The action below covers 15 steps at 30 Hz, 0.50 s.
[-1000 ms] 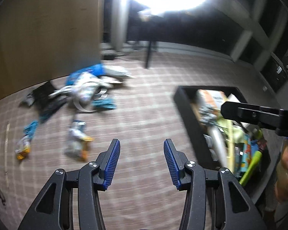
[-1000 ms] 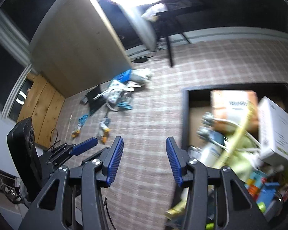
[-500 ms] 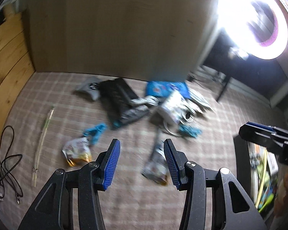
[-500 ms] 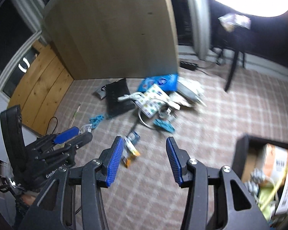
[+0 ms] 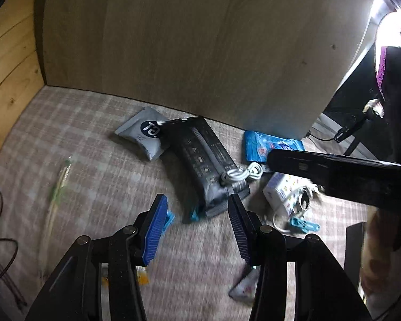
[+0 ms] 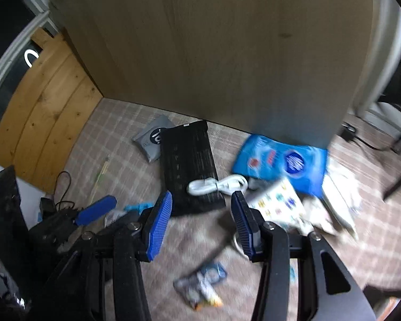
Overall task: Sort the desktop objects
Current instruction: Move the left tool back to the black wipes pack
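Both tools hung over the checked floor covering (image 5: 99, 144) with nothing between their blue pads. The left tool (image 5: 197, 227) stood spread above the near end of a black pack (image 5: 200, 160); the right tool (image 6: 200, 227) was spread too. A white cable (image 6: 218, 184) lay across that pack, with a blue packet (image 6: 280, 160) beside it.

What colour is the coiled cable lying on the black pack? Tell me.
White. The coiled cable on the black pack shows best in the right wrist view.

Matt woven plaid cloth (image 5: 99, 176), glossy blue plastic wrapper (image 6: 280, 160), smooth wood-grain panel (image 5: 189, 42).
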Tool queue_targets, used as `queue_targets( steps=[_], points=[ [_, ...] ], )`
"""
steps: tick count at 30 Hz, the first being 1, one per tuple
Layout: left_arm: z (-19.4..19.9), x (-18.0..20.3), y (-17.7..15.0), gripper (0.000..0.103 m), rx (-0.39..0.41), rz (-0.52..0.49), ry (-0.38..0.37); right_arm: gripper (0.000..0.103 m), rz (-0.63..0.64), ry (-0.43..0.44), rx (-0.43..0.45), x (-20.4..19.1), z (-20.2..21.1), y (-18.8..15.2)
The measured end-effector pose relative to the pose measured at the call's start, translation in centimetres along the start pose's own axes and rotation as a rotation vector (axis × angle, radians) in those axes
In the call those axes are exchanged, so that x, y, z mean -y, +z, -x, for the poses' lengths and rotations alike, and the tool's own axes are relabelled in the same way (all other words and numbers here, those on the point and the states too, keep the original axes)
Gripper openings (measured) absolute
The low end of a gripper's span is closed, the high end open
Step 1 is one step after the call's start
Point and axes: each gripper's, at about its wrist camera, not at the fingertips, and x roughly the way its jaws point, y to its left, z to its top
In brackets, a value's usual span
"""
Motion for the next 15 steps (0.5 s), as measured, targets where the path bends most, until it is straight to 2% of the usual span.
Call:
queue_targets(
  steps=[7, 15],
  points=[
    [-3.1, 0.2, 1.1, 0.045, -0.023, -0.022, 0.016, 0.046, -0.006, 0.038, -0.07, 0.3, -5.6, 2.9],
    [-5.6, 0.3, 1.4, 0.044, -0.049, -0.017, 0.009, 0.046, -0.013, 0.054, -0.105, 1.2, -8.5, 4.1]
  ],
)
